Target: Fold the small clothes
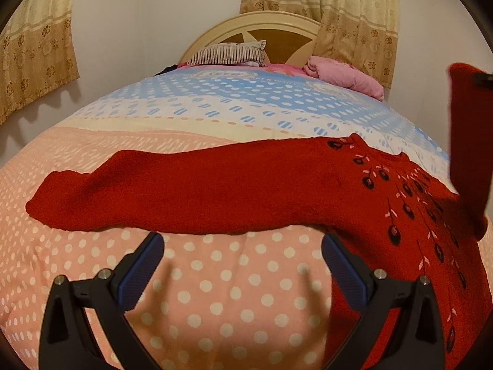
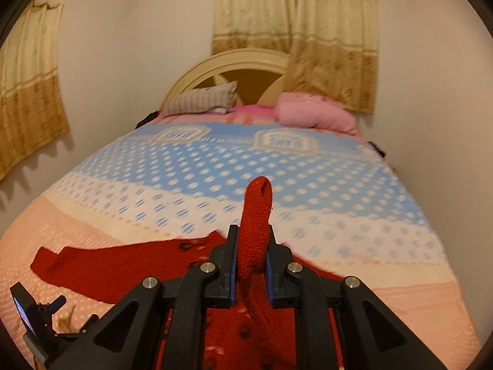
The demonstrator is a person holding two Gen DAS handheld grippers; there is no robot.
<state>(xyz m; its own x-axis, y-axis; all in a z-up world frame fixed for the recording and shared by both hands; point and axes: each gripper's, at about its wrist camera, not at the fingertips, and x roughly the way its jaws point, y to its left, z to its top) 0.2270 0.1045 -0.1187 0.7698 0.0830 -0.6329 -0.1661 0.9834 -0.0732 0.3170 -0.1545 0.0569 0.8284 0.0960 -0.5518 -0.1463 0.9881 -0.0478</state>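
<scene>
A red knit sweater point(image 1: 234, 188) with black and pink flower embroidery lies on the bed, its left sleeve stretched out flat toward the left. My left gripper point(image 1: 243, 246) is open and empty, just in front of that sleeve's near edge. My right gripper point(image 2: 252, 246) is shut on the sweater's right sleeve point(image 2: 257, 215) and holds it lifted above the bed. The raised sleeve point(image 1: 468, 141) also shows at the right edge of the left wrist view. The sweater's body point(image 2: 123, 265) lies below and left of the right gripper.
The bedspread point(image 1: 234, 293) is pink with white dots near me, blue and white farther off. A striped pillow point(image 1: 229, 53) and a pink bundle point(image 1: 345, 75) lie by the headboard point(image 1: 277, 21). Curtains point(image 2: 295, 24) hang behind. The left gripper's body point(image 2: 40, 320) shows low left.
</scene>
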